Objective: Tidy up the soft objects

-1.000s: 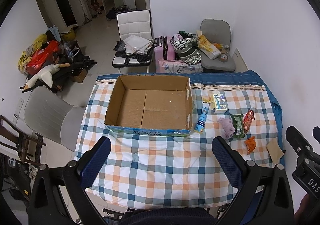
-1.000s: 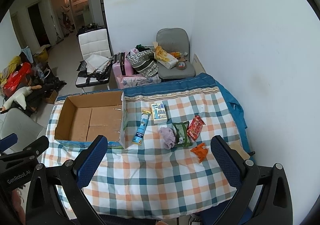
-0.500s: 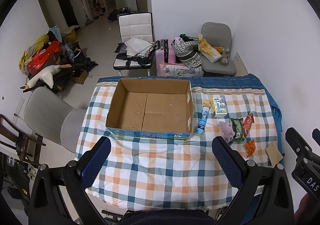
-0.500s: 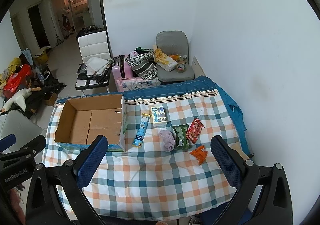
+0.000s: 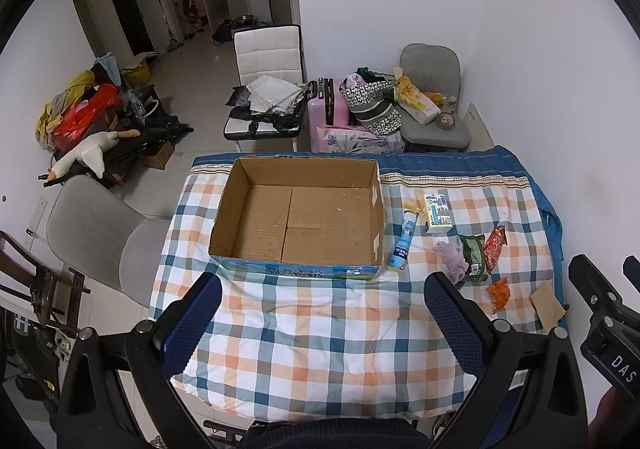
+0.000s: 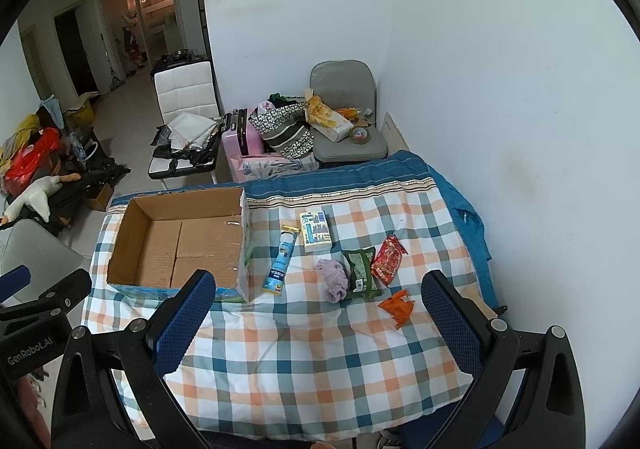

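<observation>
An open cardboard box [image 5: 296,221] [image 6: 180,245] with nothing inside sits on the checked tablecloth [image 5: 320,325] [image 6: 304,353]. To its right lie a blue tube [image 5: 402,249] [image 6: 280,263], a tissue pack [image 5: 437,208] [image 6: 316,232], a crumpled purple cloth [image 5: 453,261] [image 6: 334,280], a green packet [image 5: 473,257] [image 6: 361,271], a red packet [image 5: 494,244] [image 6: 389,260] and an orange packet [image 5: 498,293] [image 6: 397,307]. My left gripper [image 5: 322,323] is open and empty, above the table's near edge. My right gripper [image 6: 318,325] is open and empty, short of the packets.
A brown card [image 5: 547,305] lies at the table's right edge. A grey chair [image 5: 100,237] stands left of the table. Behind the table are a white chair [image 5: 266,89], a pink suitcase [image 5: 326,105] and a loaded grey chair [image 5: 432,105]. A white wall runs along the right.
Both grippers have pulled back and risen, so the table and box look smaller and farther. Nothing on the table has moved. Both grippers stay open.
</observation>
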`<state>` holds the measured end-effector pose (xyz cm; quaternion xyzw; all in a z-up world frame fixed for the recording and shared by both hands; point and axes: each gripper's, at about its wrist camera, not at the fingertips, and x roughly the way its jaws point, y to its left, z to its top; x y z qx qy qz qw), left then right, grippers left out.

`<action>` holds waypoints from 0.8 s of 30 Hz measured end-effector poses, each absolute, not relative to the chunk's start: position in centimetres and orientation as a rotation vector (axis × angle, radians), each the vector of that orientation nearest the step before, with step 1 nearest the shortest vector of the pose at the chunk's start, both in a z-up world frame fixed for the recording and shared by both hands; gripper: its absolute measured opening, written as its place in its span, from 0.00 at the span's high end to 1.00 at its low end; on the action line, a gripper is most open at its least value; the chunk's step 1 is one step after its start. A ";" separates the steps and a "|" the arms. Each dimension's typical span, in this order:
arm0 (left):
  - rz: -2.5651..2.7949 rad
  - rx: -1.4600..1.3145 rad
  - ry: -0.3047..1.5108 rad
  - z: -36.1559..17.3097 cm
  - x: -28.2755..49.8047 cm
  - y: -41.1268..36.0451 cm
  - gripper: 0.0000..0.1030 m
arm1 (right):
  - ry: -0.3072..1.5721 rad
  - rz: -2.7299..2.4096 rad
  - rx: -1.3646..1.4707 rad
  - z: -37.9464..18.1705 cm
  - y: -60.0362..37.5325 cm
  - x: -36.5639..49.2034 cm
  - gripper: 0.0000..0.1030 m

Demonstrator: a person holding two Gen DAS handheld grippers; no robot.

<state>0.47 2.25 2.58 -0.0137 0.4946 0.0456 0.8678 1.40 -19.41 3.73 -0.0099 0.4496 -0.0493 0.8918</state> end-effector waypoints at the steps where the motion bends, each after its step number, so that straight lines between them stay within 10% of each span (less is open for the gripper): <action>1: 0.097 -0.025 1.034 2.6 0.5 2.3 0.00 | 0.933 -0.102 -0.020 3.8 -19.5 1.4 0.00; 24: 0.065 -0.019 1.068 1.3 1.5 0.8 0.00 | 0.938 -0.108 -0.025 3.5 -19.4 1.4 0.00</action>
